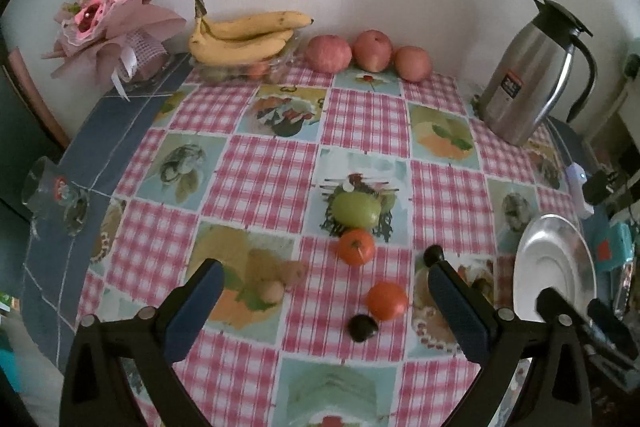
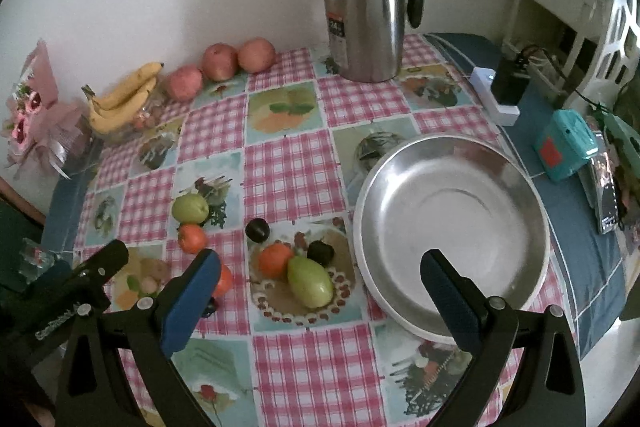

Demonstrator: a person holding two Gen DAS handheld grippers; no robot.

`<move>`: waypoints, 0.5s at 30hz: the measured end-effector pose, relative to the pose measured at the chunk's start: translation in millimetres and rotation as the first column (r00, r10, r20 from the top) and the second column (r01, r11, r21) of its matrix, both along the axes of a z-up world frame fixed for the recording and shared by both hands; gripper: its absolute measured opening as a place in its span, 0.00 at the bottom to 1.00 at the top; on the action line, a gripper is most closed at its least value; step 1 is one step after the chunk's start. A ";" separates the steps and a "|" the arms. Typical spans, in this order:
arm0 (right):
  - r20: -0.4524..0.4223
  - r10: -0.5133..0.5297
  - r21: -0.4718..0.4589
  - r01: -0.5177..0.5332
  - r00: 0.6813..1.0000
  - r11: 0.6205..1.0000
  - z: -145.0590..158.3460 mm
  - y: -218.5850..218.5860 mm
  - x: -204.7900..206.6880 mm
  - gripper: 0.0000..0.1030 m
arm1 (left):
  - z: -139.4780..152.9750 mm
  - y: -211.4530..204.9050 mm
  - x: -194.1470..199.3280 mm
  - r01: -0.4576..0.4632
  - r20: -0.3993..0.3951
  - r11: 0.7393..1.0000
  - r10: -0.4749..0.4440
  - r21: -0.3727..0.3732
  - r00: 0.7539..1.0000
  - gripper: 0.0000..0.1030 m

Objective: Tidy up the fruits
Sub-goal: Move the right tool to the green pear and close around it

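Both my tongs are wide open and holding nothing, left tongs (image 1: 324, 291) hovering over the loose fruit, right tongs (image 2: 320, 287) hanging between the fruit and the pan (image 2: 452, 223). That pan has nothing in it, so as I read it the sorting hasn't begun. On the worktop (image 2: 292, 167) I've got a green pear (image 2: 310, 281) touching an orange (image 2: 274, 259), with a dark plum (image 2: 321, 252) just behind and another plum (image 2: 256, 229) near them. Further left sit a round green fruit (image 2: 190, 207) and a second orange (image 2: 192, 238) right below it. A third orange (image 1: 386, 300) lies between my left fingers, a dark plum (image 1: 362, 327) just beside it, and there's a small pale fruit (image 1: 273, 291) near my left finger. Bananas (image 1: 244, 37) and three apples (image 1: 370, 55) line the wall, well apart. Everything is still to be moved, I'd say.
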State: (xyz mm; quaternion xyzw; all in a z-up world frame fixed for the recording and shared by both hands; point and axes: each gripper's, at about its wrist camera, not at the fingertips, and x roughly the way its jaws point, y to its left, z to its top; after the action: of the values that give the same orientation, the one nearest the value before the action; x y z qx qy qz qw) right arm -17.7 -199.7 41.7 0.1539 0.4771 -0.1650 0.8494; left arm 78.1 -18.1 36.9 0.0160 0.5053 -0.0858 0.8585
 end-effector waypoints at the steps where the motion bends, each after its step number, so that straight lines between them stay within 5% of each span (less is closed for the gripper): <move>1: -0.017 0.000 0.013 0.001 1.000 1.000 -5.0 0.4 5.3 0.97 | -2.7 -0.6 2.3 -0.006 0.001 1.000 0.006 -0.001 1.000 1.00; 7: -0.103 -0.023 0.058 0.029 0.994 0.998 -33.1 -10.7 24.0 0.97 | -22.4 -2.5 15.7 -0.042 0.006 0.999 0.042 0.014 0.999 1.00; 15: -0.105 -0.016 0.102 0.027 0.994 0.994 -43.5 -15.4 43.9 0.97 | -30.8 1.4 29.0 -0.054 -0.004 0.998 0.054 -0.017 0.999 1.00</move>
State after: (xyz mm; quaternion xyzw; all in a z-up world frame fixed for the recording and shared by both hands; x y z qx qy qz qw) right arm 26.2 -215.1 -1.7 0.1940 0.5269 -0.1571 0.8124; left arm 107.1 -16.7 6.1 -0.0051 0.5061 -0.0671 0.8598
